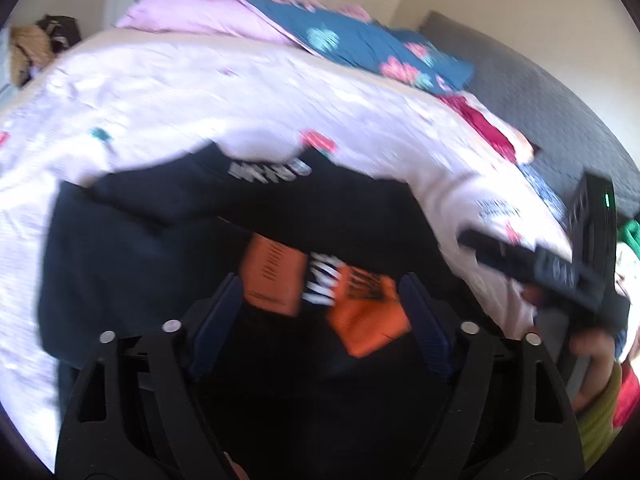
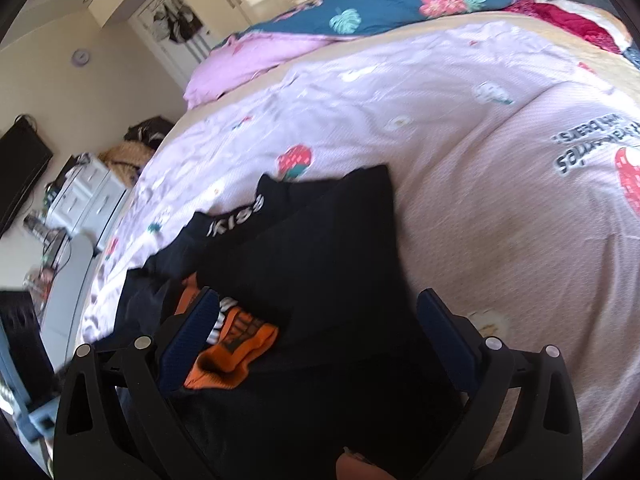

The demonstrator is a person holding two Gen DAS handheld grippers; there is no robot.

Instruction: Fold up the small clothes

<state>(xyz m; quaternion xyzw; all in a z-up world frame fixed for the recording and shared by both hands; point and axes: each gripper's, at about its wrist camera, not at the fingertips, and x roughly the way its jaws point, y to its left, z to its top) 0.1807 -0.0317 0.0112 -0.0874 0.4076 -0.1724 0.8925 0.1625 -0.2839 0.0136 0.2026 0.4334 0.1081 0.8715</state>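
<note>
The dark shirt (image 1: 168, 264) lies on the bed (image 1: 200, 92), right under both grippers. The left gripper (image 1: 320, 312) and right gripper (image 2: 320, 328) are wide open, holding nothing (orange print between them).

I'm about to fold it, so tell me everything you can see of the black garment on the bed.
The black garment is soft, knit-looking cloth, lying crumpled and partly doubled over on the pink strawberry-print bedspread. An orange panel with black and white lettering shows near its middle, and white letters run along a band at its far edge. The left claw and right claw both stand open over it; neither visibly pinches the cloth.
</note>
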